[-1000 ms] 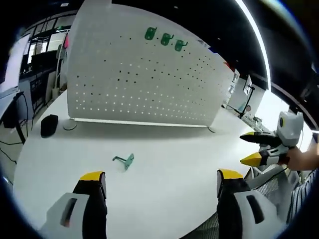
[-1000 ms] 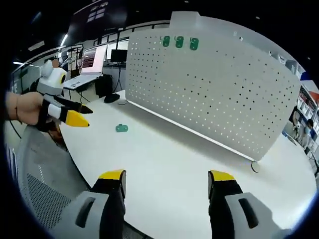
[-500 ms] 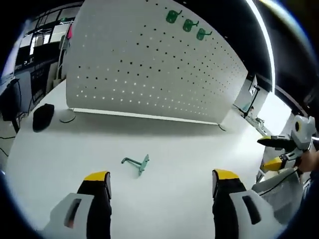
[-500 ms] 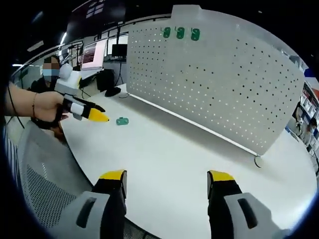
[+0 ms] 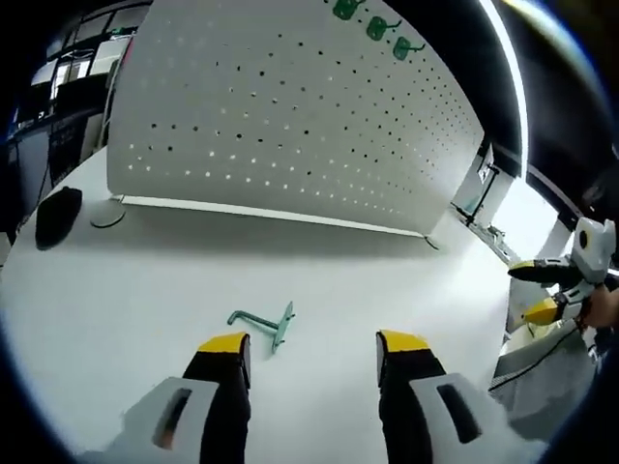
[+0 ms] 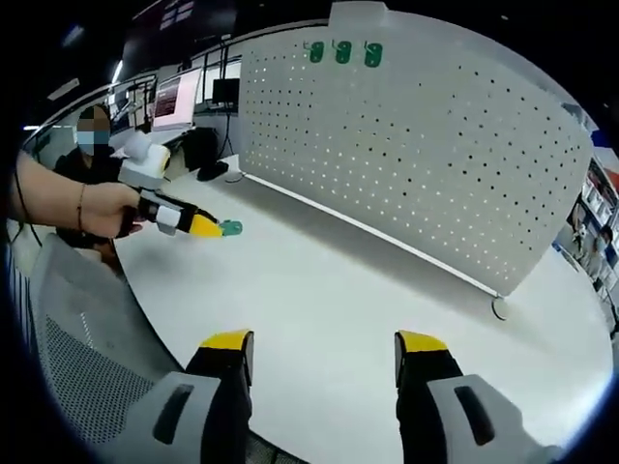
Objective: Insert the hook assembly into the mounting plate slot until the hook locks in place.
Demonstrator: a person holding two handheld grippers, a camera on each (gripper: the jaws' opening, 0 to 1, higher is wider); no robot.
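In the left gripper view, the hook [image 5: 265, 326] lies on the white tabletop [image 5: 116, 290], low centre, just ahead of the left claw [image 5: 311, 344], whose jaws are spread and hold nothing. The pegboard [image 5: 280, 116] stands upright behind, three green hooks [image 5: 377, 21] hung at its top. In the right gripper view, the right claw [image 6: 324, 342] is spread and empty at the bottom of the frame.

Matt white table [image 5: 126, 290]; perforated pegboard [image 5: 280, 126]

Bright, even overhead light — the white table [image 5: 145, 290] glares softly, with a thin shadow under the pegboard [image 5: 290, 126]. Fisheye bending warps the edges — centres stay sharp.
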